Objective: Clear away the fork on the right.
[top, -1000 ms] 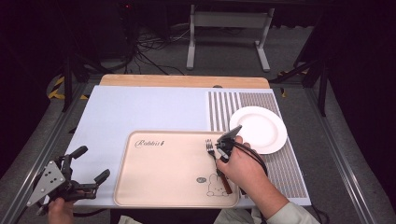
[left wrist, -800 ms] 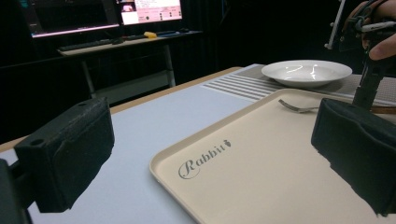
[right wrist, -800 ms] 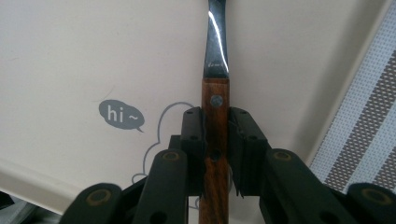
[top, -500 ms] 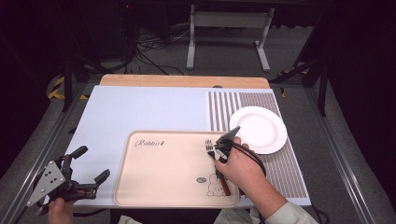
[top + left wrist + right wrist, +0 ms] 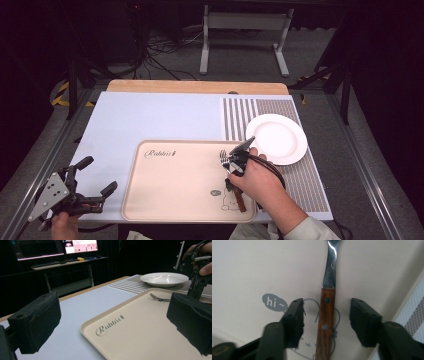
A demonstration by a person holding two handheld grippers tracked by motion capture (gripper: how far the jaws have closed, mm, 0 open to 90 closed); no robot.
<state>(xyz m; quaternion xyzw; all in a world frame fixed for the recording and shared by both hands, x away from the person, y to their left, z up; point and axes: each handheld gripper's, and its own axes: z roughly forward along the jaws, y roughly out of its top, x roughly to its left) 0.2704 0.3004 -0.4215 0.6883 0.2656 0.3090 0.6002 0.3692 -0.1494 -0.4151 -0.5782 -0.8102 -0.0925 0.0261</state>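
Right tongs are hanging spread wide over the fork, one jaw on each side of its wooden handle and neither touching it. That fork is lying on the beige tray, near the tray's right edge, tines pointing away from the person. Left tongs are gaping wide too, holding nothing, just off the tray's left edge above the tabletop. A white plate is sitting just beyond the tray's far right corner.
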